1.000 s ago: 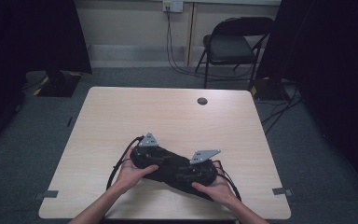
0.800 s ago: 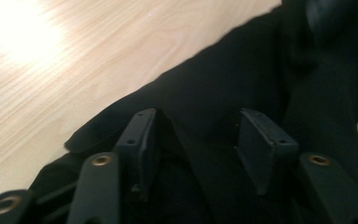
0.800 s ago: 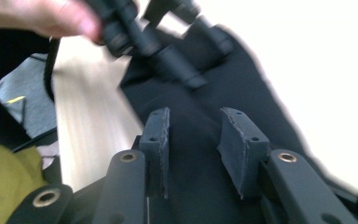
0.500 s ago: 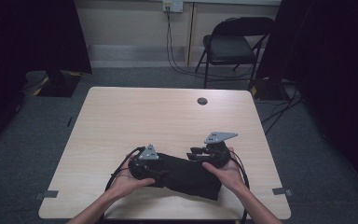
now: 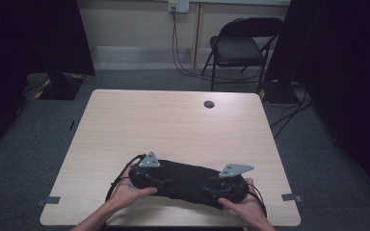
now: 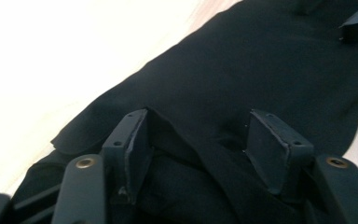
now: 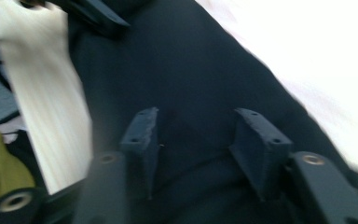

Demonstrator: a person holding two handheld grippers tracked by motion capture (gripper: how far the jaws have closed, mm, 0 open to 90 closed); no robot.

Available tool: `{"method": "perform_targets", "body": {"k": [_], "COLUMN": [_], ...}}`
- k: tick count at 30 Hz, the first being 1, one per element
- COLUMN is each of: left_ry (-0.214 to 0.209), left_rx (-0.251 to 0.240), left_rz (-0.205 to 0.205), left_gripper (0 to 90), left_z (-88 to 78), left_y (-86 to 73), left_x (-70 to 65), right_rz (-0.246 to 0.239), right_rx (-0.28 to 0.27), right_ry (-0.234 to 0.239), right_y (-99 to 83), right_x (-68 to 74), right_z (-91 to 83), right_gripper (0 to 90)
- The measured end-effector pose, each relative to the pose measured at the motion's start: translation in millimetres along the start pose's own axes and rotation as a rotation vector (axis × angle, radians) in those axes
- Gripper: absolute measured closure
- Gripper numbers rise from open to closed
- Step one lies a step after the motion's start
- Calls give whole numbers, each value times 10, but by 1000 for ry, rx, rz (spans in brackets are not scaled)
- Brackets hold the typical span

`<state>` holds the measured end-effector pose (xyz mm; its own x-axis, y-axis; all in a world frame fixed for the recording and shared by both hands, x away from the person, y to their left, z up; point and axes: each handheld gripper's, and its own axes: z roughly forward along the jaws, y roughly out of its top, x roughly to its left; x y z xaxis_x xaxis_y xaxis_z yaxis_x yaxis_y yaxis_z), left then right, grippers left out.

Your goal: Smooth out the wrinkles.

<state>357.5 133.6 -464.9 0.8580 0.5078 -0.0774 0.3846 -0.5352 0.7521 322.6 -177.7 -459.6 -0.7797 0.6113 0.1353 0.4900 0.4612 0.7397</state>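
Since the frame half a second before, the right gripper (image 5: 211,189) had dropped from its raised spot back toward the near edge of the surface (image 5: 173,125), and the black cloth (image 5: 188,179) had been drawn out longer between the two hands. That cloth was a plain, matte black fabric, soft and without any pattern or print to be seen; in the high view it lay as a flattened, elongated band with rounded ends, close to the near edge and running from the left gripper (image 5: 164,182) across to the right one. From the left gripper view the cloth (image 6: 242,79) showed a smooth expanse with a curved hem against the pale wood, and a raised fold bunched up between the jaws. The left jaws had just been opening and stood fairly wide, with that fold lying between them but the pads not pressing on it. In the right gripper view, which was blurred, the cloth (image 7: 182,74) looked flat and dark, spreading under and past the jaws. The right jaws had also just been opening and stood apart over the fabric, gripping nothing. Both hands rested low at the cloth's ends.
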Motion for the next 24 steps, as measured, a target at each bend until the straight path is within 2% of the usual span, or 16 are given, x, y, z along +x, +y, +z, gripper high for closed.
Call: {"method": "perform_targets", "body": {"k": [2,3,4,5,6,7,8,9,11,15,16,18,20,21,23,24], "left_ry": [-1,25,29,53,75,68,77,92,91,70,80,97,101,84,100,98], "left_rx": [2,-13,-1,34,57,59,53,56,49,25,24,68,52,48,53,43], "left_rz": [-2,-9,6,28,19,-22,-35,-2,12,-90,-90,-96,-132,-152,-132,-136], "left_gripper": [362,361,347,341,342,340,307,298,300,302,311,325,372,404,453,447], "left_z": [-41,-72,-86,-66,-17,40,82,101,123,150,152,162,108,61,-41,-84], "left_y": [-12,-24,-32,-45,-76,-108,-121,-118,-119,-153,-162,-175,-205,-219,-244,-261], "left_x": [-27,-54,-81,-107,-124,-130,-138,-132,-64,135,177,255,332,372,409,421], "right_rz": [34,28,17,22,21,-1,-10,-7,0,-5,0,2,5,5,5,5], "right_rx": [2,4,8,15,28,37,38,39,29,11,1,-13,-20,-22,-29,-30], "right_ry": [6,-3,-16,-26,-33,-41,-46,-49,-60,-87,-88,-92,-94,-99,-98,-94], "right_y": [-46,-46,-47,-55,-66,-62,-43,-26,-5,57,74,109,144,160,173,172], "right_x": [-29,-30,-26,-24,-22,-19,-23,-43,-97,-206,-249,-324,-389,-408,-425,-430], "right_z": [17,29,44,72,115,150,169,193,227,314,338,383,420,430,439,435], "right_gripper": [442,425,422,423,424,425,428,431,433,440,441,442,442,442,441,441]}}
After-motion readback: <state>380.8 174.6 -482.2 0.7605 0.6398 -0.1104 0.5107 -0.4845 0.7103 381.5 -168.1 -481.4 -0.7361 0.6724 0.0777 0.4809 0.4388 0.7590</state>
